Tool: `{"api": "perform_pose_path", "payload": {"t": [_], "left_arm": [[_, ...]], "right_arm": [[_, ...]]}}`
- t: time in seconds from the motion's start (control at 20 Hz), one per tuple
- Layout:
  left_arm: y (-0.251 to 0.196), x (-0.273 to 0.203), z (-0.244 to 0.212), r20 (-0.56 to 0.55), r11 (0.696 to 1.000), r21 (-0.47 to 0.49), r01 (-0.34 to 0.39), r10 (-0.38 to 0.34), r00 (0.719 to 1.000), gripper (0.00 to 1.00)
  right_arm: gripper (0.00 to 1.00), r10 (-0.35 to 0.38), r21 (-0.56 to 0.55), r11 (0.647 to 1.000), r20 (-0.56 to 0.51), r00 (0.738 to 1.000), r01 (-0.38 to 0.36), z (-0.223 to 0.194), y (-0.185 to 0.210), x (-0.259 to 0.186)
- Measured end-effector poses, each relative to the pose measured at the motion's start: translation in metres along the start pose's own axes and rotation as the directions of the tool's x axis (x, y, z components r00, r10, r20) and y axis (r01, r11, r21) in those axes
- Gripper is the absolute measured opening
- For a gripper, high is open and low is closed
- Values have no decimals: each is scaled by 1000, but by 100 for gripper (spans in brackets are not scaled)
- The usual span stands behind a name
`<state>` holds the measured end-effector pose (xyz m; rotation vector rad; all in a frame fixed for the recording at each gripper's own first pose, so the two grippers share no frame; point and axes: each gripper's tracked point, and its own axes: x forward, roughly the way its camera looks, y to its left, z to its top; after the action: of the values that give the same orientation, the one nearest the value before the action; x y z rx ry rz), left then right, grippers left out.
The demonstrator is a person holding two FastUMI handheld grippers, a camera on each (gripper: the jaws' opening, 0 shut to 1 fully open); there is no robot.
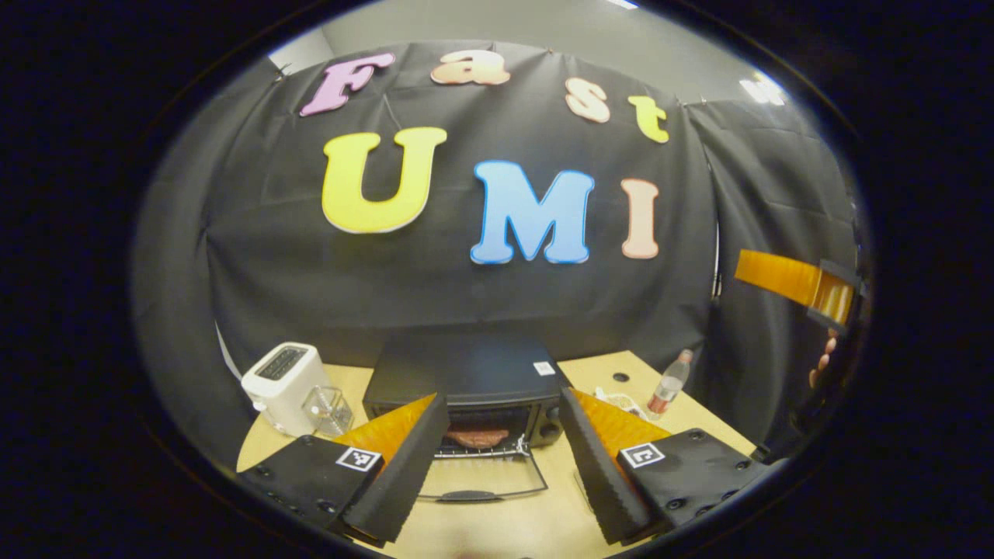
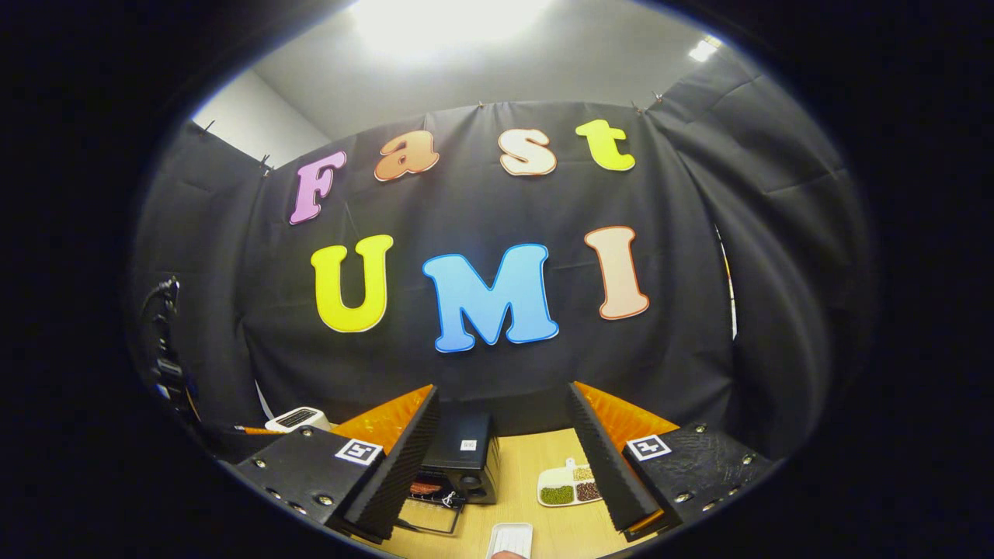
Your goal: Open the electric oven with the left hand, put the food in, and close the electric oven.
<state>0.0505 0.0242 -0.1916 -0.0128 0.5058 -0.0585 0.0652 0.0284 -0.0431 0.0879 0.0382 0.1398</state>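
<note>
My left gripper (image 1: 503, 458) hangs above the table with its jaws spread wide and nothing between them. Dead ahead at twelve o'clock, framed by the two fingers, stands the black box-shaped electric oven (image 1: 466, 376). Its glass door (image 1: 481, 481) lies dropped open toward me, the dark bar handle (image 1: 470, 495) running nine-to-three across my line of approach, nearest edge first. A reddish-brown piece of food (image 1: 475, 437) rests on the wire rack inside the cavity.

My right gripper (image 2: 503, 470) is likewise spread and empty. From it the same oven sits at about eleven o'clock, farther off.

I judge the food already loaded, so closing remains. The left gripper is the nearer one and is squarely aligned; the move turns on getting under that crosswise handle and swinging the door up toward twelve.

Around the oven: a white plastic toaster (image 1: 283, 386) at ten o'clock in the left gripper view, a clear plastic bottle (image 1: 668, 386) at two. In the right gripper view, a white divided dish of beans (image 2: 571, 487) at one o'clock.
</note>
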Motion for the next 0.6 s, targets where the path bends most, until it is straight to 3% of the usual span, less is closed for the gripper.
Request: {"api": "perform_pose_path", "payload": {"t": [0.3,0.4,0.6], "left_arm": [[5,21,-71,-177,1000,-15,-7,5,984,99],[9,27,-97,-243,999,-35,-20,11,970,94],[15,31,-139,-363,996,-73,-50,20,932,96]], "right_arm": [[98,-10,23,1000,-32,999,10,-10,-12,5],[98,-7,25,1000,-45,999,8,-14,-12,6],[98,-27,25,999,-67,997,29,-21,-22,7]]}}
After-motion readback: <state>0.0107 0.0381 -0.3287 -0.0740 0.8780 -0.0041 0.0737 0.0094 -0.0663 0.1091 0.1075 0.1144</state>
